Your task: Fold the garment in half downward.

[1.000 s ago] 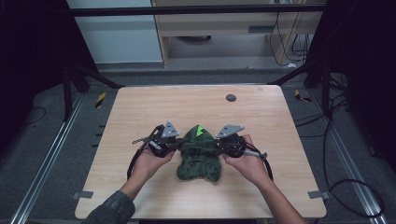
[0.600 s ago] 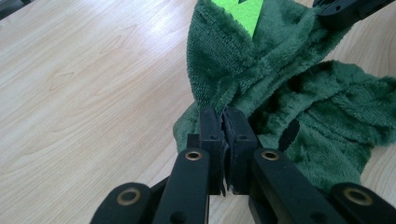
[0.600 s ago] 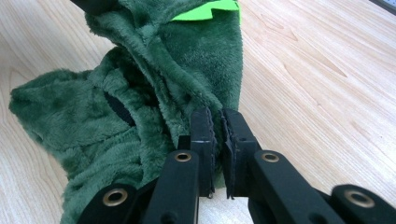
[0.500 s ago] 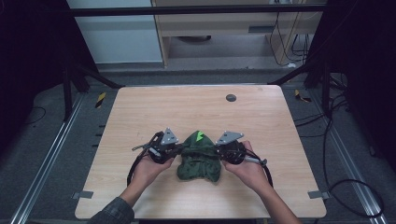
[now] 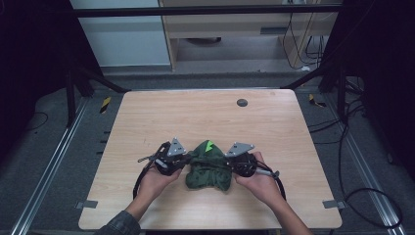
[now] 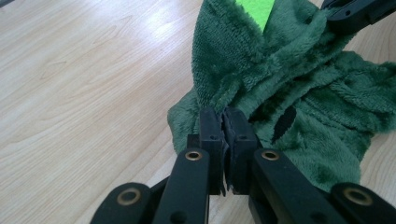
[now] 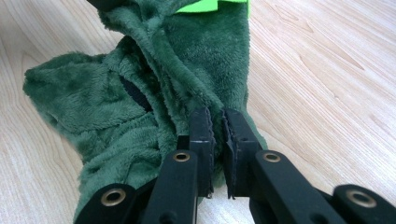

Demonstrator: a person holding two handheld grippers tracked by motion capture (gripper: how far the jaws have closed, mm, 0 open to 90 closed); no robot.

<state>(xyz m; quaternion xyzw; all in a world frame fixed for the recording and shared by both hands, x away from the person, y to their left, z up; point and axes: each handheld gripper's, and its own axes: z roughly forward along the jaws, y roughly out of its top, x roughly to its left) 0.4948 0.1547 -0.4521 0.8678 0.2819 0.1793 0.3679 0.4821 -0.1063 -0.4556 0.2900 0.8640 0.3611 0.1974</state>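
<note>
L tongs (image 6: 223, 122) & R tongs (image 7: 215, 122) both pinch fuzzy green cloth (image 5: 209, 170).

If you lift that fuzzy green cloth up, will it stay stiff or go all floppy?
Probably floppy: the green fleece cloth lies crumpled in soft folds. Likely light, since the left gripper and right gripper hold it by thin pinched edges. Its plush pile should resist slipping.

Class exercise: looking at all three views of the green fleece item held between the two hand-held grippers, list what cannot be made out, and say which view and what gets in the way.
- What the green fleece item is: bunched folds hide its shape in the high view.
- Bright green patch: cut off by the top edge in the left gripper view.
- Dark slit: folds hide what it is in the right gripper view.
- Small dark disc: too small to identify in the high view.
</note>
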